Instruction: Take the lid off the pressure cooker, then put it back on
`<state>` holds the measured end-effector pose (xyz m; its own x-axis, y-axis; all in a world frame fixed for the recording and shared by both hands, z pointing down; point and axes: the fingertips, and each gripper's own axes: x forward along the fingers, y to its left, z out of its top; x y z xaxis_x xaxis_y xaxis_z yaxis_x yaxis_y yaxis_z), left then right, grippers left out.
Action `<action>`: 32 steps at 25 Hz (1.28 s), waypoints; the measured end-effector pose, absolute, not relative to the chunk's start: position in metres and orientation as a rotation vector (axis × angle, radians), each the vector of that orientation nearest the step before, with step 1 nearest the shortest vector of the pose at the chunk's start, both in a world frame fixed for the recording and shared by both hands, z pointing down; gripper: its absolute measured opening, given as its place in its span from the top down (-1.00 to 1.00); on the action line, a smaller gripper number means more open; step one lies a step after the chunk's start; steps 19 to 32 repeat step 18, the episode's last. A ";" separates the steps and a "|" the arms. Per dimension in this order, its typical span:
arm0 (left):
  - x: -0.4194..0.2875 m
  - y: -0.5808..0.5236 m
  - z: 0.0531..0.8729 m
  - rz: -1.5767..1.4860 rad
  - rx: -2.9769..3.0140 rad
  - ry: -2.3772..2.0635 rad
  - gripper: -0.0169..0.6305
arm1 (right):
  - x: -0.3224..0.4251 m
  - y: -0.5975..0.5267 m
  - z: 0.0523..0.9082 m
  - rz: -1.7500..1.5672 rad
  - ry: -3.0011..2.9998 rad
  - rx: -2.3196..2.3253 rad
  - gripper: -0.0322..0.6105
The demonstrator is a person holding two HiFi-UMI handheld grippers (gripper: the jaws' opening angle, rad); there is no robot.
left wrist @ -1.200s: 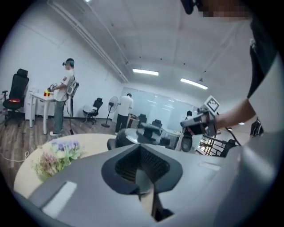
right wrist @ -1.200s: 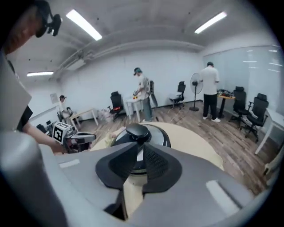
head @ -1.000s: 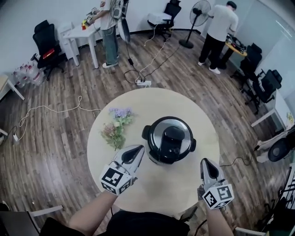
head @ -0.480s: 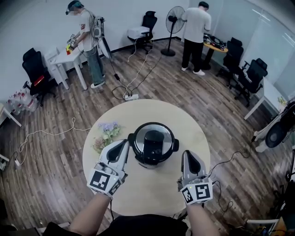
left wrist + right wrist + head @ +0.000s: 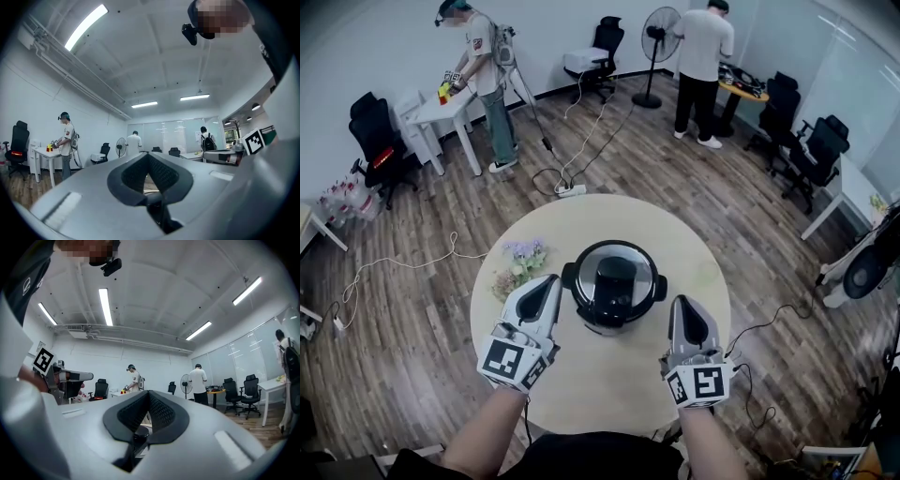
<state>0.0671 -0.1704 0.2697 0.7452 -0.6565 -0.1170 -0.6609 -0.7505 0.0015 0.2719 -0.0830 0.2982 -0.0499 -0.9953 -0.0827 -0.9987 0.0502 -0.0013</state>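
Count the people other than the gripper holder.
3. A person in a headset stands at the white table; a person in a white shirt beside the pedestal fan; a person with a backpack shows only in the gripper views. Others may be hidden.

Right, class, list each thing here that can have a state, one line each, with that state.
Cooker: upright on the table.
Lid: on, closed.
Left gripper: shut, empty.
Right gripper: shut, empty.
Flowers: lying on the table.
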 end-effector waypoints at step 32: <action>0.069 -0.176 0.272 0.136 -2.885 1.129 0.95 | 0.281 -0.088 0.299 0.080 2.222 -2.147 0.89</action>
